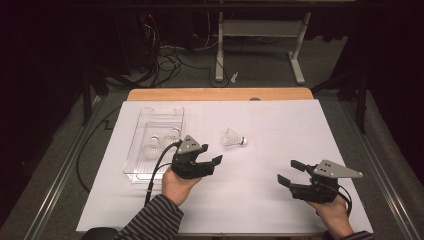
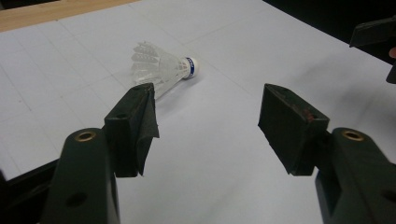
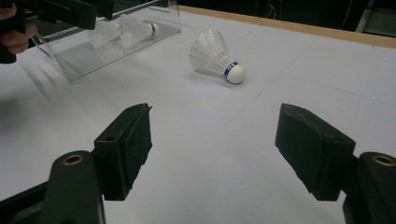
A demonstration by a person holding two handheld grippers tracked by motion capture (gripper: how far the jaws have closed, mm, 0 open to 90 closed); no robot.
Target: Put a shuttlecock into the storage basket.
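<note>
A shuttlecock (image 1: pixel 234 137) lies on its side at centre frame on the white counter (image 1: pixel 280 130), with open room all round. The left gripper (image 1: pixel 210 153), fingers spread, sits just below-left; the right gripper (image 1: pixel 291 171), also spread, is lower right. A clear tray (image 1: pixel 142 120) holds two more at left.

You've got three shuttlecocks: one loose (image 1: pixel 234 137) mid-table, two (image 1: pixel 151 148) (image 1: pixel 172 135) inside one clear bin (image 1: pixel 145 116), far left.
</note>
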